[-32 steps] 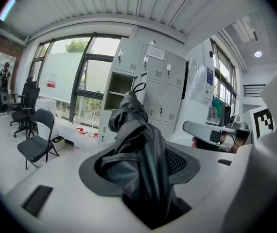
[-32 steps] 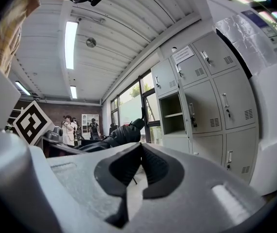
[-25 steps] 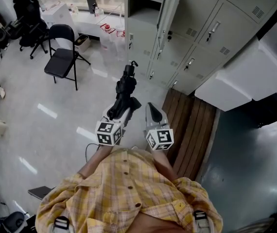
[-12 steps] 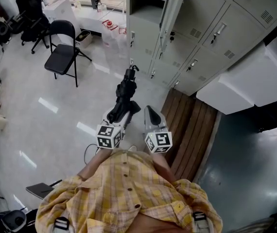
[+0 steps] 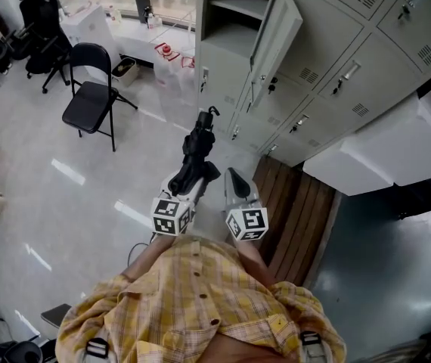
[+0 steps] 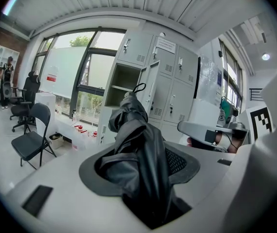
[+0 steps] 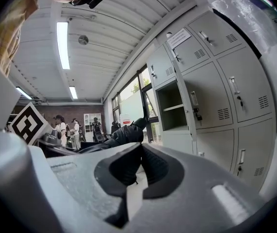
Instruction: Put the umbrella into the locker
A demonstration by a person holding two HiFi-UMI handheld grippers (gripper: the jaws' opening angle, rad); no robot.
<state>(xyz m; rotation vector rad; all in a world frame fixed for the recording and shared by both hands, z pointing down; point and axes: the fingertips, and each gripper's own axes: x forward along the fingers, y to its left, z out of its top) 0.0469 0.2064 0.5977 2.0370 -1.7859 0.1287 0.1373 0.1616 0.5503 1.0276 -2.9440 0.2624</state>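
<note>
A folded black umbrella (image 5: 195,152) sticks forward out of my left gripper (image 5: 185,181), whose jaws are shut on its lower part. In the left gripper view the umbrella (image 6: 138,149) fills the space between the pads of that gripper (image 6: 143,166) and points at the open locker (image 6: 120,85). This grey locker (image 5: 234,17) stands ahead with its door (image 5: 276,40) swung out to the right and a shelf inside. My right gripper (image 5: 233,175) hovers just right of the umbrella, shut and empty. In the right gripper view, that gripper (image 7: 139,149) has its tips together.
A black folding chair (image 5: 87,97) stands on the pale floor to the left. A wooden slatted platform (image 5: 295,210) lies on the right, under a white cabinet (image 5: 367,138). More closed lockers (image 5: 336,66) run to the right. A low white ledge (image 5: 155,40) holds red items.
Both grippers have moved forward toward the lockers, the left still carrying the umbrella. The open locker looks nearer, and the chair has slid left in the head view.
</note>
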